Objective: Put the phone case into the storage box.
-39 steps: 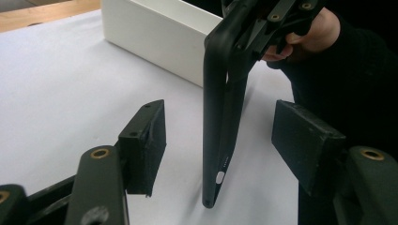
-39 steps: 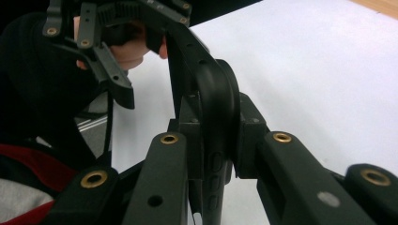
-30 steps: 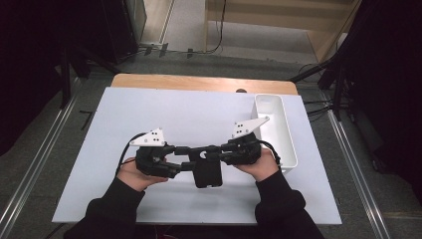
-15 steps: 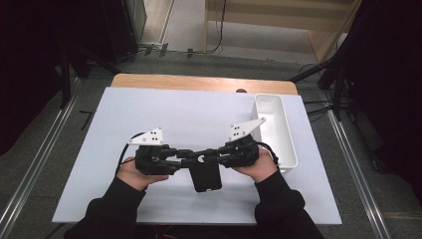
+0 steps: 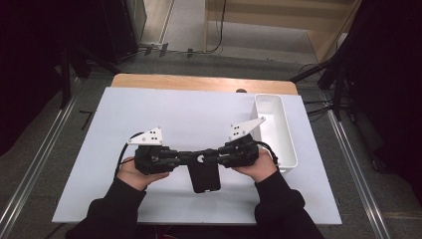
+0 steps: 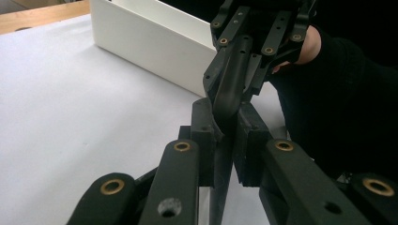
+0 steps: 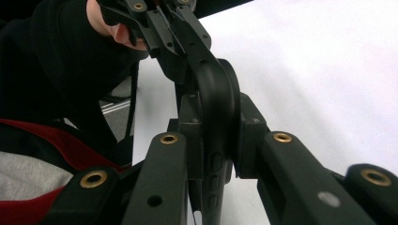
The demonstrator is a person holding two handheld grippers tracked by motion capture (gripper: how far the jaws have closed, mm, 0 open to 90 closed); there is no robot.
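Note:
A flat black device (image 5: pixel 205 178) hangs upright just above the white mat, near its front edge, held between the two grippers. My left gripper (image 5: pixel 191 158) reaches in from the left. Its jaws have just been closing, and the pads now press on the device's thin edge (image 6: pixel 220 183). My right gripper (image 5: pixel 214 157) comes from the right and is shut on the same device's rounded top (image 7: pixel 213 98). In the left gripper view the right gripper's fingers (image 6: pixel 263 33) point straight at me. A hand wraps each gripper body.
A long white tray (image 5: pixel 289 144), its wall (image 6: pixel 150 47) close behind the grip, stands at the mat's right edge by the right hand. The white mat (image 5: pixel 189 114) lies on a wooden table (image 5: pixel 199 82). Dark floor and metal rails surround it.
The left gripper's jaws have drawn together onto the black device. Both hands and the device have stayed where they were.

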